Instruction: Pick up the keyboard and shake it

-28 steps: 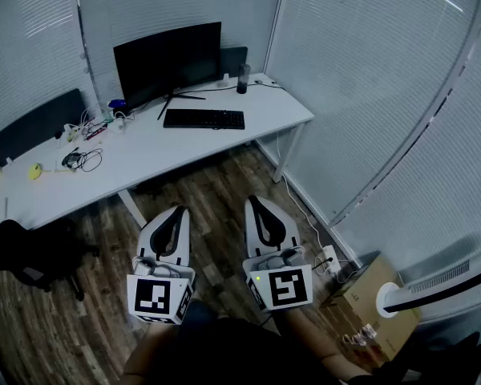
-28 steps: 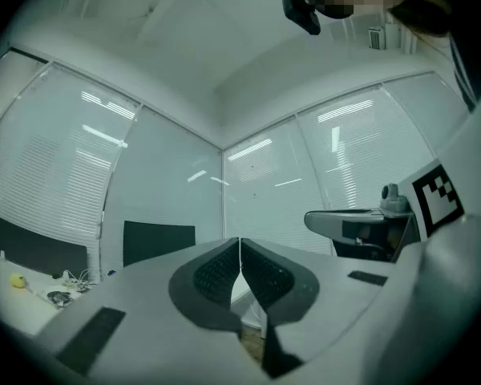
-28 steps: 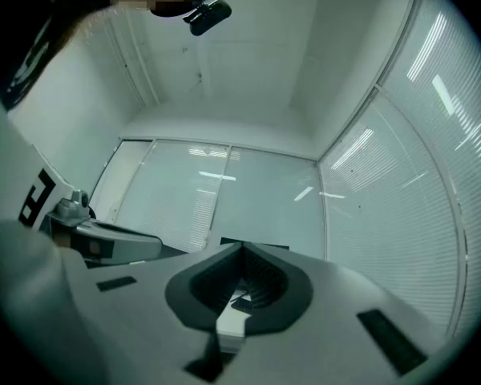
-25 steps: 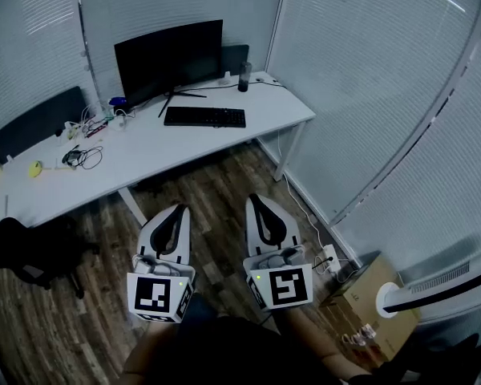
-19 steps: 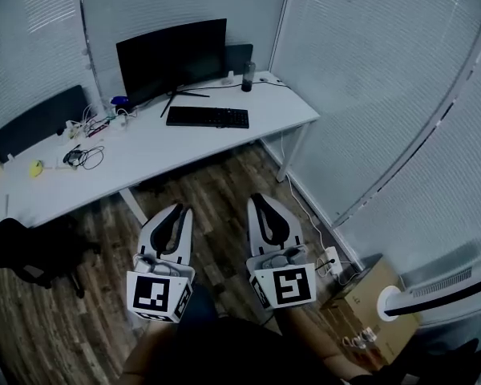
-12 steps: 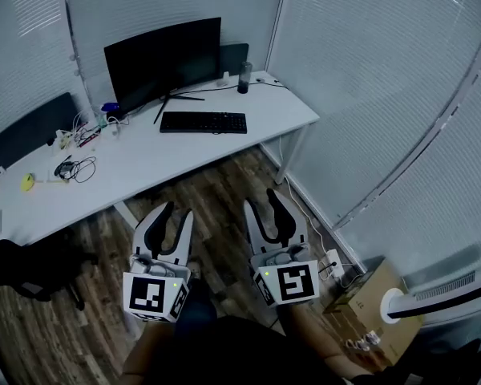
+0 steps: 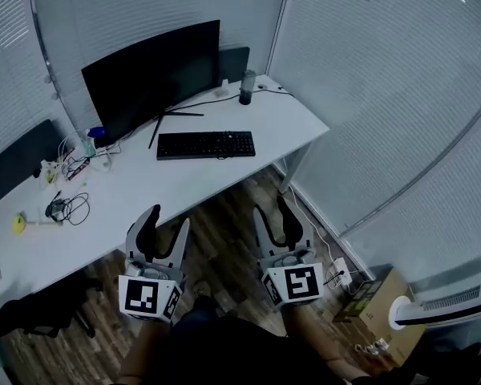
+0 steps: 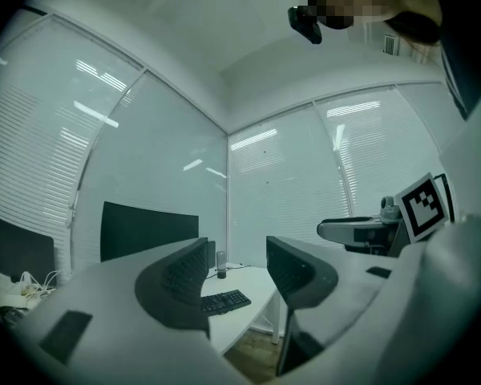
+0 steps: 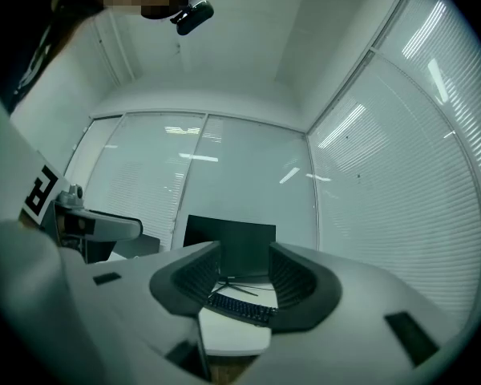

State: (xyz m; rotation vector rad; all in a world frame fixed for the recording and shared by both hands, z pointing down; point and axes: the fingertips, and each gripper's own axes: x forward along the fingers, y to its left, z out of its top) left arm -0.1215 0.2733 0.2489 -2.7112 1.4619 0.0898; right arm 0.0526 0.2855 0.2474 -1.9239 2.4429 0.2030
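A black keyboard (image 7: 206,144) lies on the white desk (image 7: 144,191) in front of a dark monitor (image 7: 148,77). Both grippers hang over the wooden floor, well short of the desk and far from the keyboard. My left gripper (image 7: 165,222) is opening, with nothing between its jaws. My right gripper (image 7: 274,208) is also opening and empty. In the left gripper view the keyboard (image 8: 225,301) shows far off between the jaws of my left gripper (image 8: 236,275). The right gripper view shows the keyboard (image 9: 240,309) beyond my right gripper (image 9: 244,283).
A dark tumbler (image 7: 245,87) stands at the desk's far right. Cables and small items (image 7: 64,207) lie on its left part. A power strip (image 7: 337,275) and a cardboard box (image 7: 377,307) sit on the floor at the right. Blinds line the walls.
Both grippers were shut a second ago and now stand parted. The view has moved closer to the desk, so the keyboard and monitor look larger and nearer.
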